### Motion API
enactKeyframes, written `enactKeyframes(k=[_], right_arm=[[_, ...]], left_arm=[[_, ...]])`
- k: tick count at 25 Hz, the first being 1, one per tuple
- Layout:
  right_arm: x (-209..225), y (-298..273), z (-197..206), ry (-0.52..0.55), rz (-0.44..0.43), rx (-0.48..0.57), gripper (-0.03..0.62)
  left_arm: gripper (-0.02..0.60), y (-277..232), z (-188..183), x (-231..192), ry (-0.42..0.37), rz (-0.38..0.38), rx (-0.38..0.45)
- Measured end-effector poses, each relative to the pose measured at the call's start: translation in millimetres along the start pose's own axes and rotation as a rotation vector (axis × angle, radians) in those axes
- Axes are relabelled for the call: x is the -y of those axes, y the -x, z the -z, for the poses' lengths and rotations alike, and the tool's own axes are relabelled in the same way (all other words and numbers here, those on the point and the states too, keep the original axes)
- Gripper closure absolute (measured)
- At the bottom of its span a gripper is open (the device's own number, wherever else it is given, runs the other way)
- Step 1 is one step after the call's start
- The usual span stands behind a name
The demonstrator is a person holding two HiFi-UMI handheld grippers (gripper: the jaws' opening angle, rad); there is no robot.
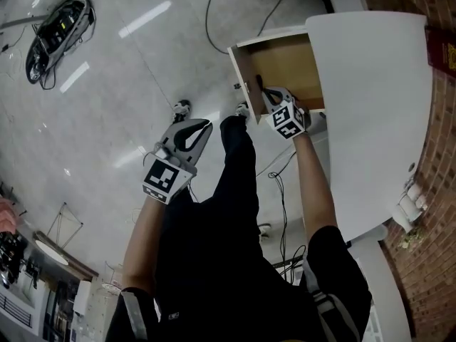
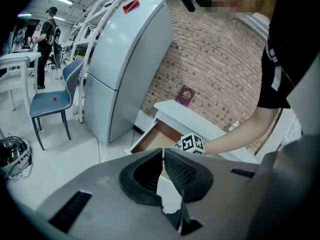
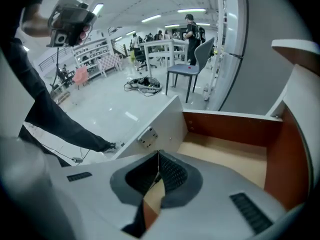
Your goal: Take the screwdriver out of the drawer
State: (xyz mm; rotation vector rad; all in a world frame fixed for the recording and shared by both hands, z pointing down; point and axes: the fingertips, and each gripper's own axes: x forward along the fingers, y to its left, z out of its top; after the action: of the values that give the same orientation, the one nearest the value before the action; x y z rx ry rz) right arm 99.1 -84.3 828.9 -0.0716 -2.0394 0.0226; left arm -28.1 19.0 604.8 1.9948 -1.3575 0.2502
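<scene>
The wooden drawer (image 1: 288,59) stands pulled out of the white desk (image 1: 370,105). My right gripper (image 1: 265,95) reaches down into the drawer near its front wall, jaws shut with nothing between them. In the right gripper view the shut tips (image 3: 159,155) hang over the bare drawer floor (image 3: 235,156). A dark slim shape (image 1: 259,83) lies at the tips; I cannot tell whether it is the screwdriver. My left gripper (image 1: 205,125) hangs shut and empty over the floor left of the drawer. Its own view shows the shut tips (image 2: 163,151) pointing toward the drawer (image 2: 150,139).
The drawer front carries a metal plate (image 3: 146,136). A maroon booklet (image 2: 185,96) lies on the desk by the brick wall (image 1: 442,155). A grey fridge (image 2: 120,59) and a blue chair (image 2: 50,104) stand beyond. Cables (image 1: 279,184) and a power strip (image 1: 57,30) lie on the floor.
</scene>
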Motion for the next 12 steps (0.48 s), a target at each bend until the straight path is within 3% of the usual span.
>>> enactKeyframes(k=[6, 12], right_arm=[[11.4, -41.3, 12.6, 0.045, -0.046, -0.051, 0.503], [11.6, -71.6, 31.5, 0.265, -0.106, -0.169, 0.439]], left_arm=[[0.558, 4.8, 8.7, -14.9, 0.083, -0.023, 0.035], [0.558, 8.9, 14.4, -28.8, 0.146, -0.053, 0.055]])
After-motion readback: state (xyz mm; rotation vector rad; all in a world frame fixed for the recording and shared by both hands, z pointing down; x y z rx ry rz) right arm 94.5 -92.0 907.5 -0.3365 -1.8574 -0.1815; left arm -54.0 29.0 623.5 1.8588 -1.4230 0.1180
